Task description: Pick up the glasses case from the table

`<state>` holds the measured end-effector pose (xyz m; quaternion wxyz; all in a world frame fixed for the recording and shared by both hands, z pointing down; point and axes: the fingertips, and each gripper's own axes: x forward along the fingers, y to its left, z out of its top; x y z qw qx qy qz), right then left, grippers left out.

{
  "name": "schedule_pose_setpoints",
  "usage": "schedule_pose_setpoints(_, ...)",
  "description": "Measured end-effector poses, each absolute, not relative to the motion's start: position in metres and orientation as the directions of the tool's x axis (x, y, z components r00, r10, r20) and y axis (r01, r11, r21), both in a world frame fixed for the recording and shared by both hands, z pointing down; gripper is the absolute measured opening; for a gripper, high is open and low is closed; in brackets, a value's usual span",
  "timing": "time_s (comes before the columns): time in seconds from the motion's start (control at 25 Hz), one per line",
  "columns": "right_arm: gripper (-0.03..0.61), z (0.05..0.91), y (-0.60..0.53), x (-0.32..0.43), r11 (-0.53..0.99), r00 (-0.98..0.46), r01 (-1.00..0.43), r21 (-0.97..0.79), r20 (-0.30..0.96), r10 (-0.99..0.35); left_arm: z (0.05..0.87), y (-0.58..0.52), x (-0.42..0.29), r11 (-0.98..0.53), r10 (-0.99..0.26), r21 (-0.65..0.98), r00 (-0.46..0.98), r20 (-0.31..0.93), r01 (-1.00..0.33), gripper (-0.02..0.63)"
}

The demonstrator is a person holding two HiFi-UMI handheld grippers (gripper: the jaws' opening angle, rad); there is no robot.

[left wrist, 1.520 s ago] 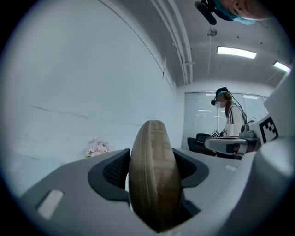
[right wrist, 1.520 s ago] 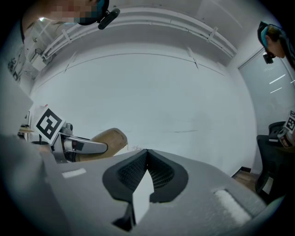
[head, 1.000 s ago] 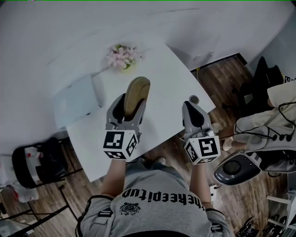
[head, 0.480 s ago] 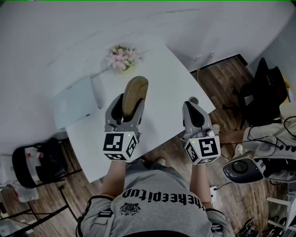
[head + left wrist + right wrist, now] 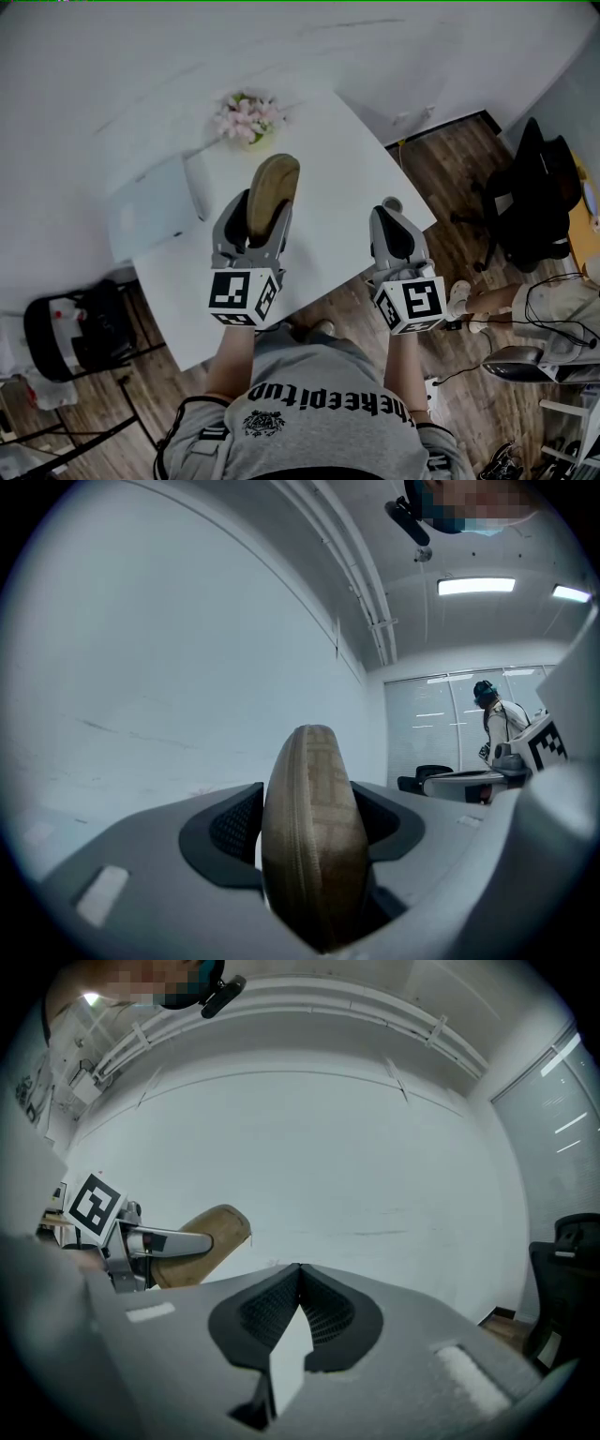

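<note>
Left gripper view showed the left gripper (image 5: 307,829) clamped on the glasses case (image 5: 314,789), which stood on edge between the pads, its rounded end jutting past the fingertips. Head view put it seemingly clear above the table (image 5: 342,173), though that steep angle left the gap uncertain. The right gripper (image 5: 298,1279) hung alongside, fingers together on nothing. The lift looked done; next called only for a steady, firm hold.
</note>
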<state>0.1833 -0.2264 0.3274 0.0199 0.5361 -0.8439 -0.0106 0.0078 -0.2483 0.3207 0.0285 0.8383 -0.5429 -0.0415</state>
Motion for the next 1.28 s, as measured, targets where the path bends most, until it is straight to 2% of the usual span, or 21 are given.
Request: schedule_pose_setpoints(1.28,0.0,0.325,-0.215,0.18,0.404,-0.403,-0.913,0.06,0.025,-0.915,0.318,-0.24,0.008,-0.433,-0.901,0.097,0.43,-0.055,-0.896,0.293)
